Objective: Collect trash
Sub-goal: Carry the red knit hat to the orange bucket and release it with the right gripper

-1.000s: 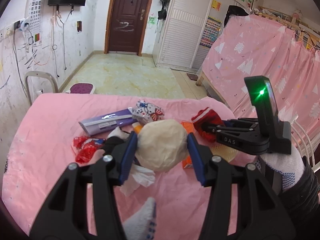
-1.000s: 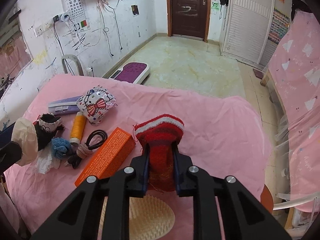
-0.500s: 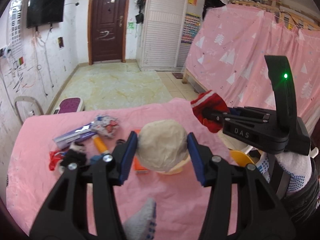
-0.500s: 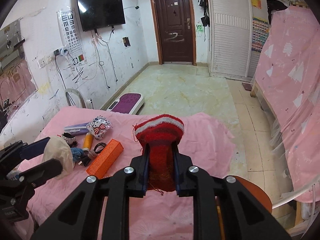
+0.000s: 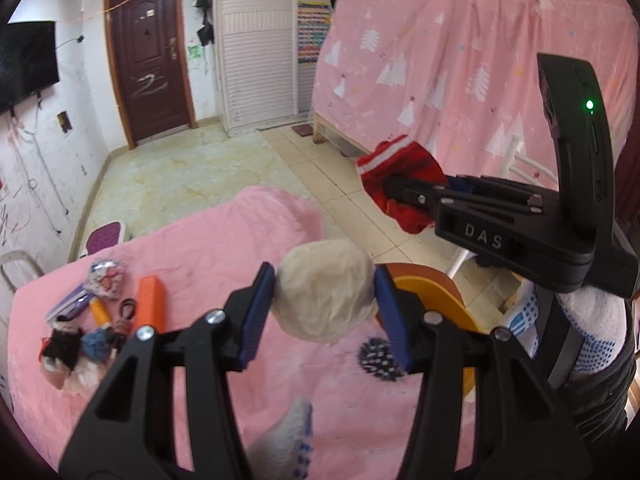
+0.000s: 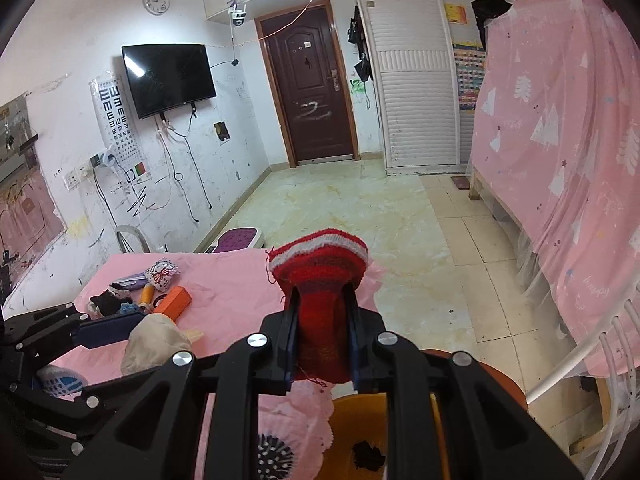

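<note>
My left gripper [image 5: 322, 280] is shut on a cream crumpled paper ball [image 5: 324, 300], held above the right end of the pink-covered table [image 5: 200, 248]. To its right and a little farther off, my right gripper [image 6: 322, 300] is shut on a red knitted piece with a white stripe [image 6: 320, 256]. That red piece [image 5: 400, 168] hangs beyond the table edge, over the floor. An orange bin [image 6: 492, 376] stands below both grippers at the table's right end, with a dark scrap [image 6: 368, 456] lying inside it. The bin [image 5: 432, 292] is partly hidden behind my left gripper's right finger.
An orange box [image 5: 150, 304], a yellow spool, hair ties, a patterned pouch and crumpled tissue lie at the table's left end. A dark white-dotted thing [image 5: 378, 356] lies near the bin. A pink-curtained bed [image 6: 560, 160] and white rails stand on the right.
Both grippers have swung to the right, away from the clutter and toward the table's right end over the orange bin. Each still holds its item.
</note>
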Action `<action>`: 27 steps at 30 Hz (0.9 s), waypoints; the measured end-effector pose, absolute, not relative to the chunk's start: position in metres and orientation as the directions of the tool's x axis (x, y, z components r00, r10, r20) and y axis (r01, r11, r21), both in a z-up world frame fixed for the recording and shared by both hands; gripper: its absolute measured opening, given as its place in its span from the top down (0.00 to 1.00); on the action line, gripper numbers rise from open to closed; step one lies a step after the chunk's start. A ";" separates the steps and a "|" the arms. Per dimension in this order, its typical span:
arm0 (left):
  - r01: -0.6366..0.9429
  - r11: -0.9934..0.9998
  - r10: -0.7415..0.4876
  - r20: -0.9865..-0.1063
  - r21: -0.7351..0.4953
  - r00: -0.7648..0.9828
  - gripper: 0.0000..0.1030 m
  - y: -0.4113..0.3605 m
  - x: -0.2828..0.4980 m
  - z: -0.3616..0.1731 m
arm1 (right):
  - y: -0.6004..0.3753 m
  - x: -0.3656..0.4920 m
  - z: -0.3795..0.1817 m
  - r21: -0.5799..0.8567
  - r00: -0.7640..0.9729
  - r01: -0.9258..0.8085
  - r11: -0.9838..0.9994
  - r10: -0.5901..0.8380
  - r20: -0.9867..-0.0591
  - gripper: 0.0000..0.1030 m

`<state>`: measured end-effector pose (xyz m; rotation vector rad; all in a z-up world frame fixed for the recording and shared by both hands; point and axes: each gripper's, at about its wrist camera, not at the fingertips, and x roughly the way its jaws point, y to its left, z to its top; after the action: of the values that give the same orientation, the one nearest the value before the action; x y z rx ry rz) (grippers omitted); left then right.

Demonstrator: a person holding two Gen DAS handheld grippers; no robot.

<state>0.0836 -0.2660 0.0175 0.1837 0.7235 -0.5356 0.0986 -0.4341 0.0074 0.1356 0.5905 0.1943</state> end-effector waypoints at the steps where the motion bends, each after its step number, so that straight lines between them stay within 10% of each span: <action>1: 0.534 0.845 -0.403 -0.676 -0.018 0.616 0.52 -0.274 0.083 0.015 | -0.442 0.095 0.005 0.187 0.817 -0.134 0.973 0.215 -0.535 0.90; 11: 0.609 0.793 -0.410 -0.740 0.000 0.534 0.51 -0.349 0.079 -0.015 | -0.506 0.063 -0.025 0.258 0.834 -0.067 0.964 0.196 -0.516 0.90; 14: 0.620 0.785 -0.408 -0.752 0.001 0.518 0.26 -0.366 0.077 -0.024 | -0.522 0.058 -0.037 0.288 0.831 -0.051 0.956 0.201 -0.519 0.90; 20: 0.625 0.780 -0.395 -0.762 0.016 0.513 0.23 -0.378 0.074 -0.030 | -0.535 0.053 -0.054 0.323 0.815 -0.049 0.945 0.224 -0.534 0.89; 27: 0.605 0.796 -0.410 -0.740 -0.004 0.534 0.23 -0.356 0.072 -0.018 | -0.523 0.055 -0.053 0.320 0.806 -0.059 0.946 0.234 -0.544 0.70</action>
<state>0.0715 -0.3559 -0.0177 0.2670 0.8038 -0.6133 0.0551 -0.5225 -0.0535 0.2966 0.6164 0.1591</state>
